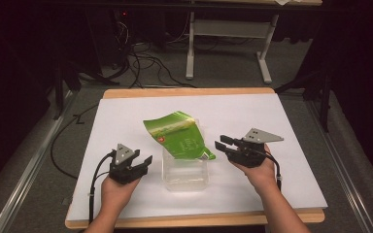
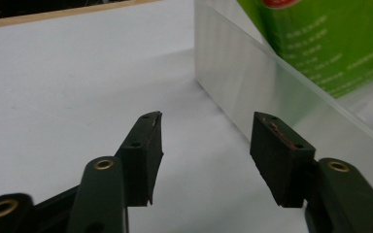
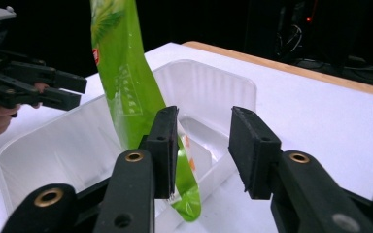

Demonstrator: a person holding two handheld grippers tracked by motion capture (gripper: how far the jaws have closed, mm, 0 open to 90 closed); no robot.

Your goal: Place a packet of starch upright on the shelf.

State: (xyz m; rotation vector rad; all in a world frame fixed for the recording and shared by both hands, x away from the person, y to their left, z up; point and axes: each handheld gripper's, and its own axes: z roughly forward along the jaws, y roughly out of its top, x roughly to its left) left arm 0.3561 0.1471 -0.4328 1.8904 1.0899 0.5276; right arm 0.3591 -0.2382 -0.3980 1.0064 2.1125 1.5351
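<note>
A green printed bag (image 1: 176, 133) leans tilted in a clear plastic container (image 1: 187, 186) at the middle of the white table; its top rises toward the far left and a lower corner hangs over the container's right rim. My left gripper (image 1: 147, 161) rests just left of the container, open and holding nothing. In the left gripper view the gripper (image 2: 206, 124) faces the container wall (image 2: 243, 77), with the bag (image 2: 330, 39) behind it. My right gripper (image 1: 221, 143) hovers open at the container's right side. In the right gripper view the bag (image 3: 126, 92) passes behind the gripper's (image 3: 204, 119) left jaw, over the container (image 3: 209, 87).
The white board (image 1: 272, 121) has a wooden edge at front and back. Beyond it stand a grey table frame (image 1: 228, 29) and floor cables (image 1: 145, 63). In the right gripper view the other gripper (image 3: 34, 85) shows at upper left.
</note>
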